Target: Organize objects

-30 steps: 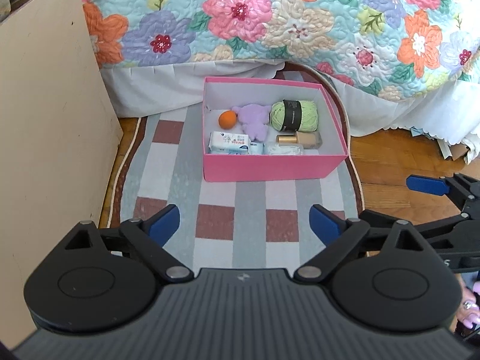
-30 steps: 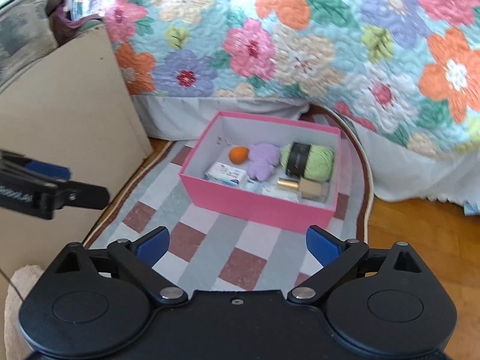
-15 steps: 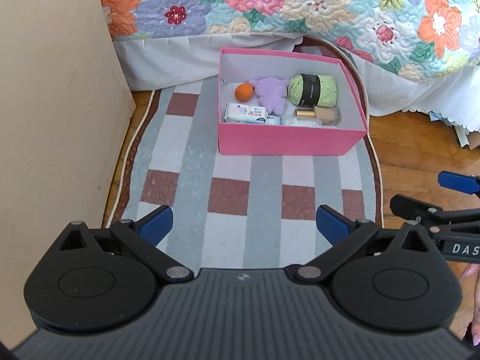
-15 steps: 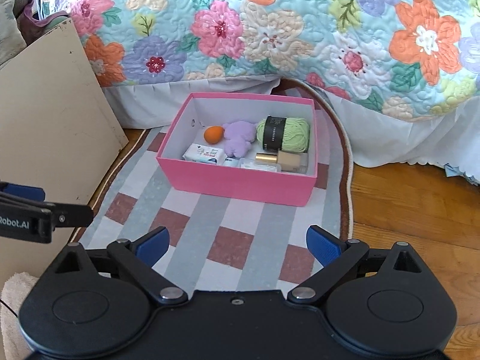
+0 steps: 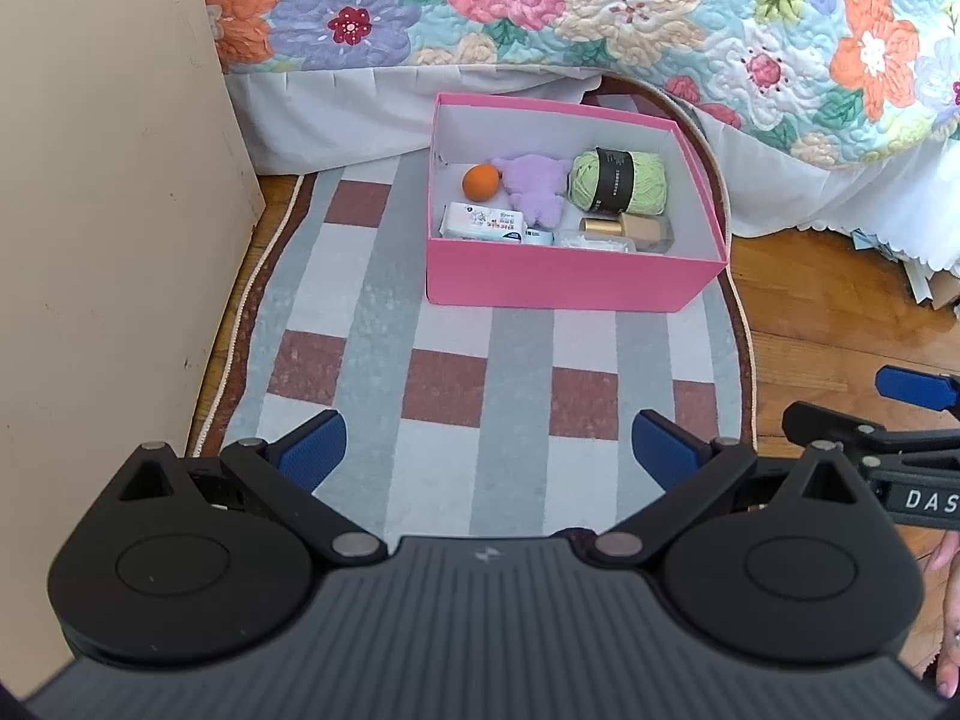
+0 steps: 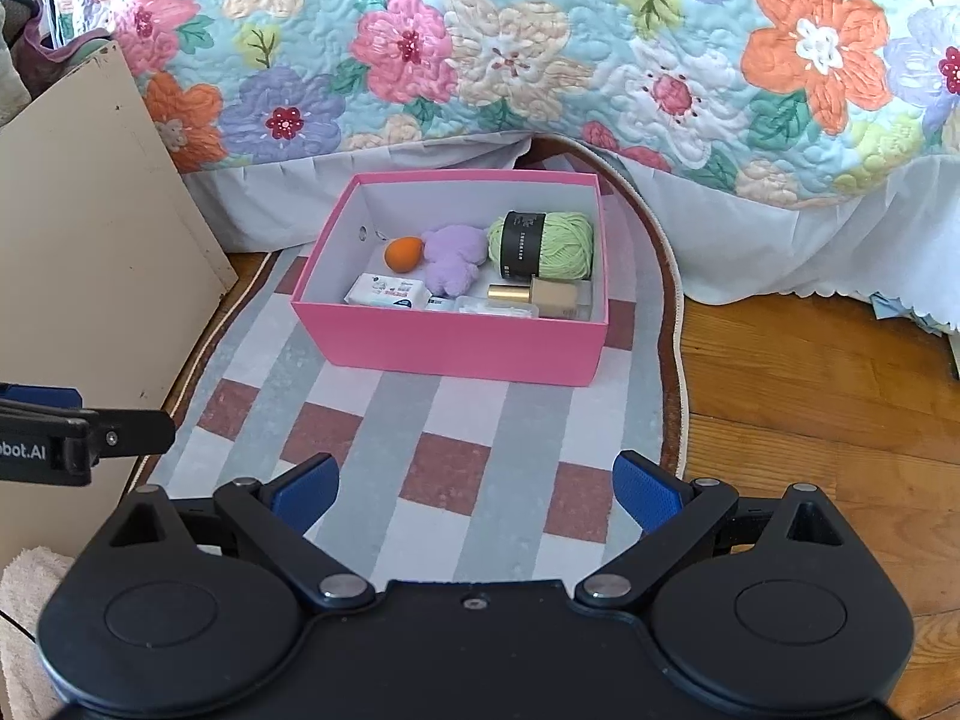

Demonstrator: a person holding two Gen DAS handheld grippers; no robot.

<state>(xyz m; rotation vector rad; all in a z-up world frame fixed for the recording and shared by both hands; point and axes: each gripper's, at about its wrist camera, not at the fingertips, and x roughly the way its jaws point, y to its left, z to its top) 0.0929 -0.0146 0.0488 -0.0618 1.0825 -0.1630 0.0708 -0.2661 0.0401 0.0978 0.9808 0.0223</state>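
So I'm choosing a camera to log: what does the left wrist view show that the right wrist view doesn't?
Left wrist only: the person's fingertips at the right edge. Right wrist only: a beige towel at lower left and clothes behind the board. Both: the pink box on the rug, holding green yarn, an orange ball, a purple plush, a bottle; both grippers open.

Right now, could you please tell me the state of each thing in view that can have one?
pink box: open, no lid, upright on the rug.
green yarn ball: wound, label band on, on its side in the box.
bottle: capped, lying on its side in the box.
tissue pack: lying flat in the box.
left hand-held gripper: open, empty.
right hand-held gripper: open, empty.
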